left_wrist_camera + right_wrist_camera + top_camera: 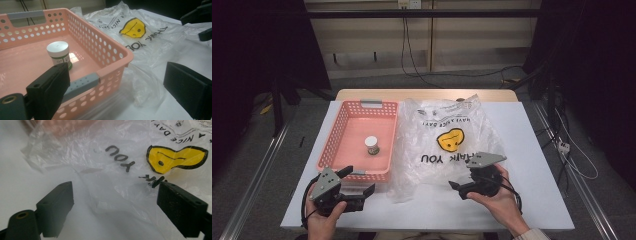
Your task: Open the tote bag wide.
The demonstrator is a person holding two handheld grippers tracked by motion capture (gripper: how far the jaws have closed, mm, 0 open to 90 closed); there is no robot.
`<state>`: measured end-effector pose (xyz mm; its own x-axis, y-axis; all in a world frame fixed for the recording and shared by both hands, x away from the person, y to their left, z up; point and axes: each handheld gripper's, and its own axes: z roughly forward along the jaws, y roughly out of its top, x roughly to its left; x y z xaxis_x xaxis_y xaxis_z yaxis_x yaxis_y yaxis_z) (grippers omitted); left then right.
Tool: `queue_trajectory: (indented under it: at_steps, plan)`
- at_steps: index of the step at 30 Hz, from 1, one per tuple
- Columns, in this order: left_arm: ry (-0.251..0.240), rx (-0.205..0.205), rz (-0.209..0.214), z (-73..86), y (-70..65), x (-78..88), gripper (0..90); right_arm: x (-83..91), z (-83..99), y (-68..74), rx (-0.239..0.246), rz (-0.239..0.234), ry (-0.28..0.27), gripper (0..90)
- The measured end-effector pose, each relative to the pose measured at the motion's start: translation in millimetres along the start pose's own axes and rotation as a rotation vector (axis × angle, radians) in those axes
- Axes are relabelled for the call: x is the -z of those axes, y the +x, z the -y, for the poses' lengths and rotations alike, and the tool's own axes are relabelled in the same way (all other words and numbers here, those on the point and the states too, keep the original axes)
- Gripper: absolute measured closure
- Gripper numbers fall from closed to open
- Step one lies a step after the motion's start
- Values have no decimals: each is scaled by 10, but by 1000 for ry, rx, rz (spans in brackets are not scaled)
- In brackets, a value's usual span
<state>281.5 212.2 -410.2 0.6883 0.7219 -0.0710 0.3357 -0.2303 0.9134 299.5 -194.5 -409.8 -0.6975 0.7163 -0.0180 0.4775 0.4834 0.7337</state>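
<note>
Both grippers beside bag

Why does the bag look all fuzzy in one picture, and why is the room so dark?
Right gripper view: the plastic bag sits very close, so its near folds blur. Left gripper view: a bright glare patch on the basket floor beside the little jar. High view: light falls on the table, the surroundings stay dark.

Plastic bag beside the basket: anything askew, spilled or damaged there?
Nothing spilled or torn. The plastic bag lies crumpled and flat on the table, its print upside down from the person's side, one edge against the pink basket. The small jar stands upright inside the basket.
</note>
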Motion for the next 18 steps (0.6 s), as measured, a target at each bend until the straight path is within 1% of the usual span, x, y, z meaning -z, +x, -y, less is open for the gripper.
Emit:
queue_trajectory:
  at_steps: [1,3,4,7,9,10,11,14,18]
  plan:
    - [0,0,0,0,0,0,66,-37,-8,0,4,4,16,163]
    - [3,0,1,2,0,-1,65,-114,-18,-20,3,-14,39,169]
    - [5,-5,4,3,3,-2,66,-154,-22,-28,4,-15,55,172]
    - [6,-1,8,3,-2,-4,66,-270,-32,-33,16,-22,96,189]
    - [5,-3,9,2,-5,0,65,-332,-42,-48,18,-33,108,241]
    - [7,-4,7,2,-7,-2,66,-357,-49,-57,13,-25,112,273]
    - [10,-5,6,3,-9,-6,66,-379,-54,-63,13,-28,106,310]
    - [13,-10,12,5,-22,-15,66,-455,-59,-74,35,-7,113,396]
    - [15,-12,13,7,-16,-13,66,-550,-26,-92,15,-30,133,506]
